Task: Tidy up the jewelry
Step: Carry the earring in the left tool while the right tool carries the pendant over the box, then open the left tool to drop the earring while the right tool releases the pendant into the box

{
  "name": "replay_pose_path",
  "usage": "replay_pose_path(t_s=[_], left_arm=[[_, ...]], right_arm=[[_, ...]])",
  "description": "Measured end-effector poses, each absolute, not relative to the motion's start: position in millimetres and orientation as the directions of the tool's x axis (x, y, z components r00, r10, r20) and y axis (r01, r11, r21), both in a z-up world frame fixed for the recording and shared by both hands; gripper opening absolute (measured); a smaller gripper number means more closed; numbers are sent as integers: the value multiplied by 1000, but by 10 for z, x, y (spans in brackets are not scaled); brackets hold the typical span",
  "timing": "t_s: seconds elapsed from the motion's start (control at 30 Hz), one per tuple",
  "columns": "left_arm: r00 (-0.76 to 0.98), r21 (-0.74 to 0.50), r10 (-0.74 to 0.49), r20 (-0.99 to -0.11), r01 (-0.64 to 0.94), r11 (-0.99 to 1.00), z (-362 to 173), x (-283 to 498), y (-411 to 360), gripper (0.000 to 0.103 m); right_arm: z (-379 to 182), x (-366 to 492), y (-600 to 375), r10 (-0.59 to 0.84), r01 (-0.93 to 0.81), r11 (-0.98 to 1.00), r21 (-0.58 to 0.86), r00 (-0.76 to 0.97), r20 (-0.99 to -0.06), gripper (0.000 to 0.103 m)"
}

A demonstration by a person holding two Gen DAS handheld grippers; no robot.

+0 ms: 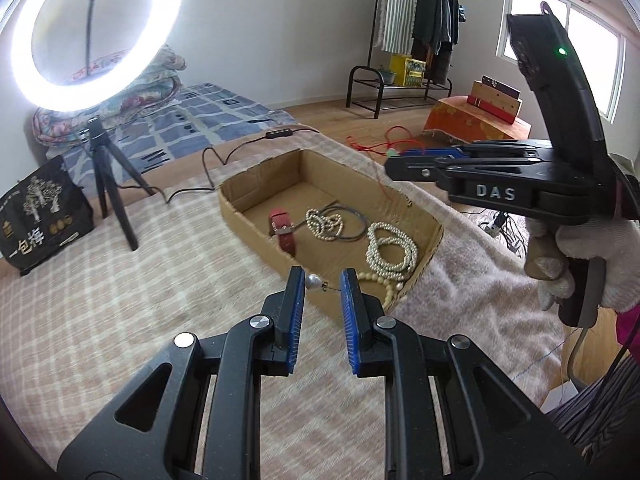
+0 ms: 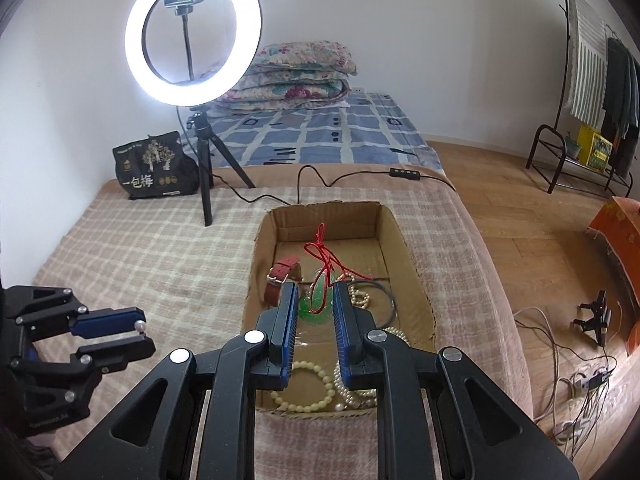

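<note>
Left tongs [image 1: 322,284] part-open, with a pearl earring [image 1: 314,281] spanning the gap: pearl against the left pad, thin post reaching the right pad. Looks lightly pinched end to end, likely so it can be carried over the box.

Right tongs [image 2: 315,300] narrowly open, above the cardboard box [image 2: 416,276]. A green pendant on red cord [image 2: 318,300] sits between the pads; cannot tell if it is gripped or only hanging there. Probably being lowered in.

Box sits on the checked blanket [image 1: 120,280] on the bed. Inside it: red watch [image 1: 282,227], pearl necklaces [image 1: 390,252], cream bead bracelet [image 2: 316,390], grey cord loop [image 1: 352,224]. So sorting is well along.
</note>
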State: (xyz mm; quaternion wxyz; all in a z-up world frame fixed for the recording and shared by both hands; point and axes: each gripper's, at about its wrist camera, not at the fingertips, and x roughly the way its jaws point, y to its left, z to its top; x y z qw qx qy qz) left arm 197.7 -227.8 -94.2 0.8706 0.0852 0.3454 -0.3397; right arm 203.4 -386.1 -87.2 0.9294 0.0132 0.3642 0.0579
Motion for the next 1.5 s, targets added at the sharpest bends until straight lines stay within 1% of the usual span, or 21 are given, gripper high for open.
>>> replay_pose_path(t_s=[0.53, 0.7, 1.37, 1.4, 1.43, 1.47, 1.5], left_arm=[[520, -77, -528, -671, 660, 748, -1158, 2271, -2726, 17], [509, -92, -532, -677, 659, 747, -1239, 2342, -2798, 17], [490, -109, -544, -681, 667, 737, -1303, 2418, -2937, 17], [488, -109, -544, -682, 668, 736, -1301, 2414, -2938, 17], [487, -110, -545, -682, 669, 735, -1299, 2409, -2938, 17], [489, -106, -543, -683, 669, 736, -1298, 2405, -2942, 18], [491, -101, -539, -684, 669, 737, -1298, 2399, -2946, 25]], right_arm=[[-1134, 2599, -4125, 146, -108, 989, 98, 707, -692, 16], [-1212, 2717, -4173, 146, -99, 989, 108, 702, -697, 16], [-1379, 2920, -4163, 168, -111, 986, 127, 683, -710, 17], [-1378, 2922, -4151, 164, -112, 986, 120, 683, -712, 19], [-1375, 2922, -4143, 159, -111, 987, 114, 683, -713, 30], [-1370, 2921, -4137, 151, -108, 989, 106, 685, -712, 46], [-1360, 2910, -4133, 145, -104, 989, 101, 694, -706, 52]])
